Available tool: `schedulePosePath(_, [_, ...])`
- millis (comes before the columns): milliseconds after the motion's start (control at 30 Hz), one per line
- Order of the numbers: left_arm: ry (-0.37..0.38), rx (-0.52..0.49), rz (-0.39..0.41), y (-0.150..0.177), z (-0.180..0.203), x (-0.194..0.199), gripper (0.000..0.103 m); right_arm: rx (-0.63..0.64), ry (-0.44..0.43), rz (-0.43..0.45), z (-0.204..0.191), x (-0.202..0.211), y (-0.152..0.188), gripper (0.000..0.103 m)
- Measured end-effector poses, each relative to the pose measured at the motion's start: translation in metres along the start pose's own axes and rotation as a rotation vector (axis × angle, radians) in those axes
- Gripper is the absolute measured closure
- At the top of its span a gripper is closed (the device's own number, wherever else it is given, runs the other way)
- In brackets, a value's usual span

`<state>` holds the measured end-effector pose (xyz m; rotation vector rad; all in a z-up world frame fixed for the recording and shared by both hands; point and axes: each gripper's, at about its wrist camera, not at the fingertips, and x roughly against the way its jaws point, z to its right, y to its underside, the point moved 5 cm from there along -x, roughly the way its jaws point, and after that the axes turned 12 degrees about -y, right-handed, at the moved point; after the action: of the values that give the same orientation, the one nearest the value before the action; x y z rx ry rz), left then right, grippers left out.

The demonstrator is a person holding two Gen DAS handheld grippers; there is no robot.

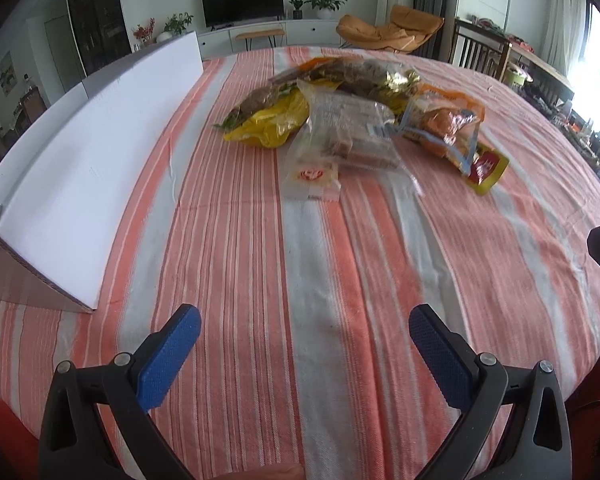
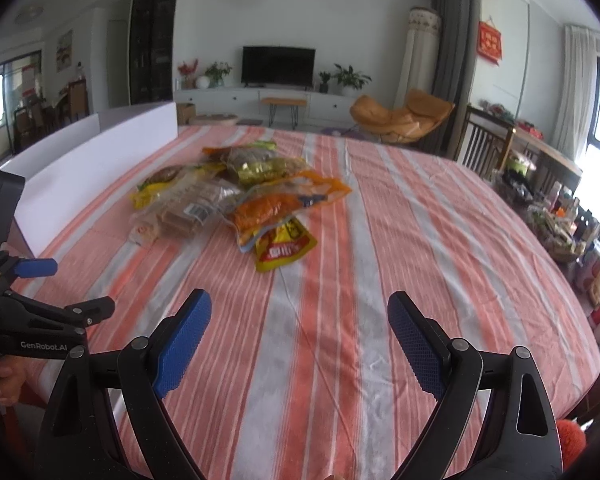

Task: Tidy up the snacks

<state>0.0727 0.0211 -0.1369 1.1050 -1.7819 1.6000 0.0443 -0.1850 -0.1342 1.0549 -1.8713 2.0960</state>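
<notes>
1. Nearest to me, my left gripper (image 1: 305,316) stands with its blue pads wide apart and nothing between them, only striped cloth below. My right gripper (image 2: 299,304) is just as wide and just as empty.
2. Beyond my fingers lies a bare stretch of the tablecloth (image 1: 260,264), orange and grey stripes, with nothing sorted onto it.
3. Farther out sits the snack pile (image 1: 352,120), well apart from both grippers: a clear packet of brown bars (image 1: 340,140) at the front, a yellow bag (image 1: 268,124) beside it, an orange bag (image 1: 444,120) overlapping the rest, and a red-and-yellow sachet (image 2: 284,248) poking out from under it.
4. By my judgement the job has hardly begun: every packet lies heaped together, none set apart or lined up, so all the sorting is left.
5. To the left stands a white board (image 1: 80,172), upright along the table edge.
6. My right view shows my left gripper from the side, with the hand (image 2: 0,380) holding it; my left view catches only a dark sliver at its right border, too little to name.
7. My right view also shows the sachet's printed face more fully.
</notes>
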Motion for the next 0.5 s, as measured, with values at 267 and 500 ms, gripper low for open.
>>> schedulePosePath(267, [0.006, -0.009, -0.036, 0.005, -0.001, -0.011, 0.0, -0.058, -0.006, -0.063, 0.012, -0.013, 0.012, 0.011])
schedulePosePath(500, [0.023, -0.005, -0.036, 0.004, -0.002, -0.012, 0.0, -0.083, -0.008, -0.115, 0.016, -0.025, 0.021, 0.011])
